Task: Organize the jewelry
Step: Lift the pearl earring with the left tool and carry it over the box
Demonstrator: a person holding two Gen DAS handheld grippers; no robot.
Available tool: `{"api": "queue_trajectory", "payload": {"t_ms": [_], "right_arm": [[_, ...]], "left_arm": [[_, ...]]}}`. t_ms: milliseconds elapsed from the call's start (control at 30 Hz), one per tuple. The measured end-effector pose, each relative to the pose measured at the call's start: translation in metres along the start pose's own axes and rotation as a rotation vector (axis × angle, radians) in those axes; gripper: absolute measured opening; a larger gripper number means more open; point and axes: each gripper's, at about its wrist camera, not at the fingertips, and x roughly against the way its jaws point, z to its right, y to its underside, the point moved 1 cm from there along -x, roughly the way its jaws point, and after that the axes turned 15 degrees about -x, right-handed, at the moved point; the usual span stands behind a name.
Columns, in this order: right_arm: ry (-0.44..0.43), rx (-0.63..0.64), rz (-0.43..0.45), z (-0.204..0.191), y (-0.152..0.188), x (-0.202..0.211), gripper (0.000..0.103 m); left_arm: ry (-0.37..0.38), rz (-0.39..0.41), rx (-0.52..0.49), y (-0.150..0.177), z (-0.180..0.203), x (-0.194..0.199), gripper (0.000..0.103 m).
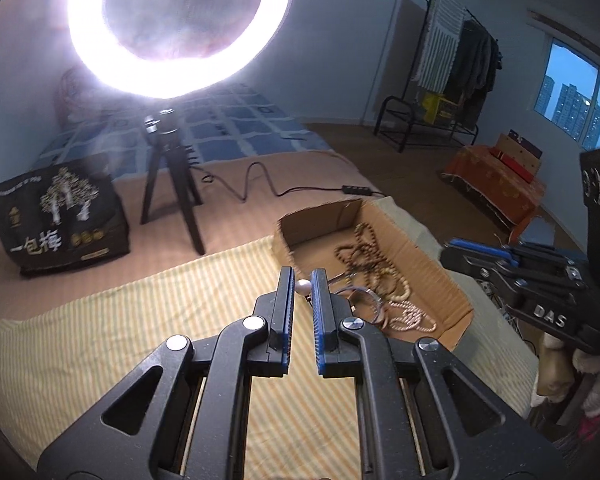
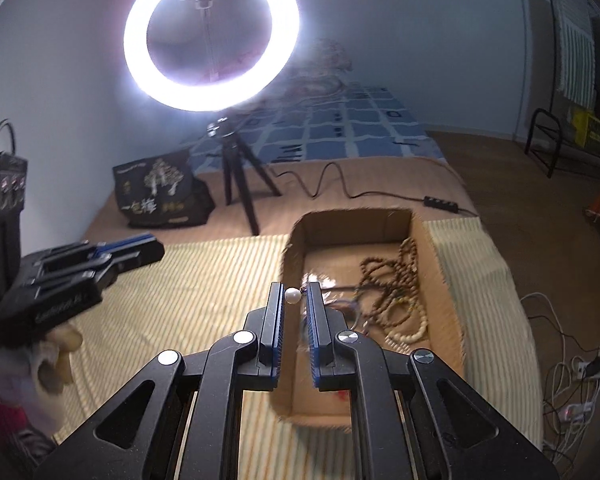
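**Pearls at the fingertips, beads in the box**

A shallow cardboard box (image 2: 436,280) rests on a yellow-striped cloth (image 2: 204,280). Inside lie a tangled strand of small brown wooden beads (image 2: 392,276), a paler cream strand (image 2: 412,330) at its 5 o'clock, and a metal bangle (image 1: 364,298).

The left gripper (image 1: 301,284) has its jaws partly apart, with a round white pearl (image 1: 303,287) sitting between the fingertips; whether it is pinched, I cannot tell. The right gripper (image 2: 293,295) shows the same: a narrow gap, a glossy pearl (image 2: 292,295) at the tips, contact unclear.

A ring light (image 2: 212,36) glows at 12 o'clock.
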Motion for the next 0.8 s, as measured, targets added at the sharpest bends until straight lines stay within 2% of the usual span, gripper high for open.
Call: {"api": "queue_trajectory", "payload": {"t_ms": [333,800], "right_arm": [[0.05,-0.018,0.034,0.018,-0.036,-0.024,0.009],[0.125,-0.051,0.004,0.049,-0.049,-0.063,0.009]], "left_arm": [[0.035,-0.007,-0.02,-0.019,0.021,-0.037,0.007],[0.054,-0.018,-0.021,-0.028,0.028,-0.075,0.007]]}}
